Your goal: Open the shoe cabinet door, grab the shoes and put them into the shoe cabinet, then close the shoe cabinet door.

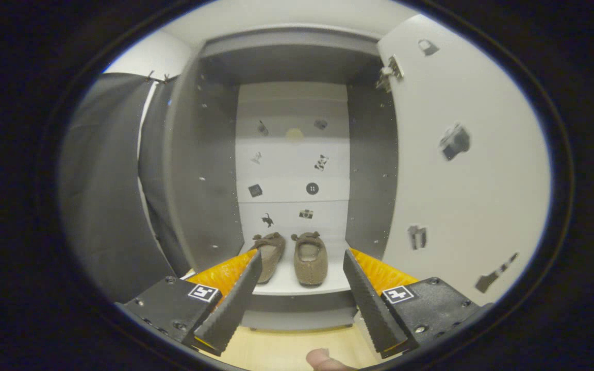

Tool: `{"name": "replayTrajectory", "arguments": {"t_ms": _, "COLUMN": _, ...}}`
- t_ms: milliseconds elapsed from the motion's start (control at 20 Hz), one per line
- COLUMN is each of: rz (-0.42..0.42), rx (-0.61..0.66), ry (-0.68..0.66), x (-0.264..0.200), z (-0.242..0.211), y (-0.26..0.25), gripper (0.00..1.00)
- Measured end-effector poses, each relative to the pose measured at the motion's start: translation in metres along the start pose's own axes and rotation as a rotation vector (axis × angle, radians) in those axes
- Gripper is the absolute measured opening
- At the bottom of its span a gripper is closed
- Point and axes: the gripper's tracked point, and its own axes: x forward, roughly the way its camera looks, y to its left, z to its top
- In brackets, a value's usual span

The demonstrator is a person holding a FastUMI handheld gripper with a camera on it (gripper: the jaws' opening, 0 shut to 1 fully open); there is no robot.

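My hand-held gripper [302, 268] hangs spread wide and empty in front of the shoe cabinet [209, 196]. Its door [462, 196] stands swung open, and I see both brown slippers [310, 257] side by side on the bottom shelf [297, 286], just beyond my fingers.

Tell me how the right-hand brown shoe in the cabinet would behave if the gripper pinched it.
The right-hand shoe looks soft and low-sided, so it would probably flex and feel light. Its flat sole suggests sliding, not rolling. The gripper is open, short of it.
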Motion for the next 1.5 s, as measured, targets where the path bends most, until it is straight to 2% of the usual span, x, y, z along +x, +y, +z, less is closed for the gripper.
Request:
{"name": "replayTrajectory", "arguments": {"t_ms": 200, "rz": 0.115, "rx": 0.009, "ry": -0.023, "x": -0.092, "z": 0.013, "y": 0.004, "gripper": 1.0}}
{"name": "replayTrajectory", "arguments": {"t_ms": 400, "rz": 0.162, "rx": 0.027, "ry": -0.097, "x": -0.186, "z": 0.024, "y": -0.016, "gripper": 1.0}}
{"name": "replayTrajectory", "arguments": {"t_ms": 750, "rz": 0.138, "rx": -0.032, "ry": -0.17, "x": -0.283, "z": 0.031, "y": -0.086, "gripper": 1.0}}
{"name": "replayTrajectory", "arguments": {"t_ms": 1050, "rz": 0.086, "rx": -0.02, "ry": -0.195, "x": -0.311, "z": 0.028, "y": -0.17, "gripper": 1.0}}
{"name": "replayTrajectory", "arguments": {"t_ms": 1150, "rz": 0.037, "rx": 0.0, "ry": -0.176, "x": -0.3, "z": 0.019, "y": -0.206, "gripper": 1.0}}
{"name": "replayTrajectory", "arguments": {"t_ms": 1350, "rz": -0.007, "rx": 0.028, "ry": -0.146, "x": -0.265, "z": 0.009, "y": -0.26, "gripper": 1.0}}
{"name": "replayTrajectory", "arguments": {"t_ms": 1500, "rz": -0.064, "rx": 0.009, "ry": -0.128, "x": -0.241, "z": 0.001, "y": -0.307, "gripper": 1.0}}
